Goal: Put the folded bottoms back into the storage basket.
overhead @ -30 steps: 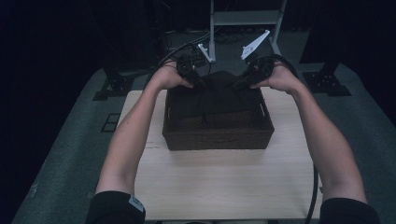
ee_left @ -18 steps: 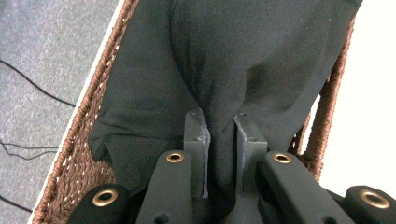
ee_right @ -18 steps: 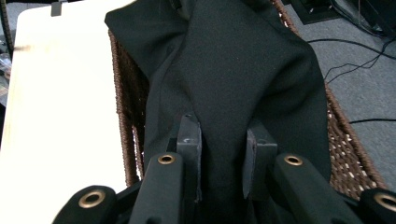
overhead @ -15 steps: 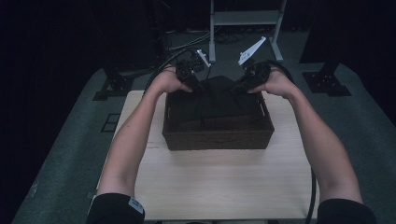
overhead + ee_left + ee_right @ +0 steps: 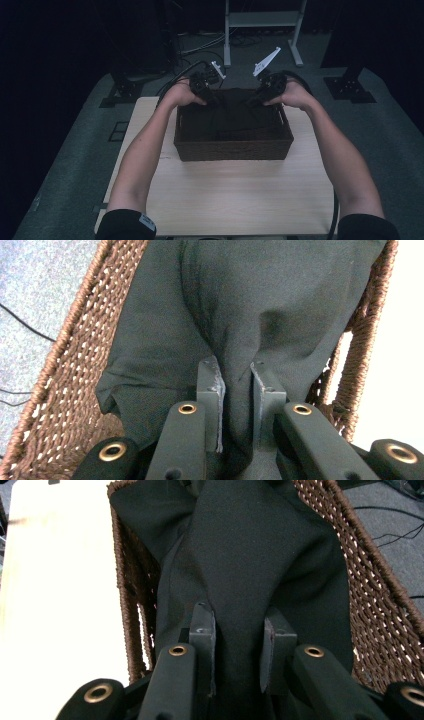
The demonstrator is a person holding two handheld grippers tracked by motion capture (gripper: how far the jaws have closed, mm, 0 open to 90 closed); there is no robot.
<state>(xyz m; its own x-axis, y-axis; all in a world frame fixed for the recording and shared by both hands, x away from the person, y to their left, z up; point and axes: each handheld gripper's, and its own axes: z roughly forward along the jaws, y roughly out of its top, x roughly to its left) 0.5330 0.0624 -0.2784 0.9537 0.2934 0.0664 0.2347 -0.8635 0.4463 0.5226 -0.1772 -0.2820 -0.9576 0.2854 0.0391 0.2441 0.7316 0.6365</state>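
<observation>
Nearest, the person's forearms are reaching up from the bottom edge of the high view, over the pale wooden table, toward the far side of a brown wicker basket that is sitting on the table's far half.

Inside the basket a black cloth is lying, spreading over the floor of it and rising toward the far wall, where both grippers are meeting it.

At the far left corner the left gripper is pointing down into the basket. In the left gripper view its jaws are clenching a bunched fold of the cloth; the fabric is running up between the two pads and fanning out beyond them, with the woven wall curving along the left side and a second wall close on the right.

At the far right corner the right gripper is doing the same. In the right gripper view its jaws are clamping another fold of the cloth, which is lying directly ahead of the pads and draping against the basket's weave on the right, while the table is showing beyond the wall on the left.

Farther back, cables are trailing from both grippers to the grey floor.
</observation>
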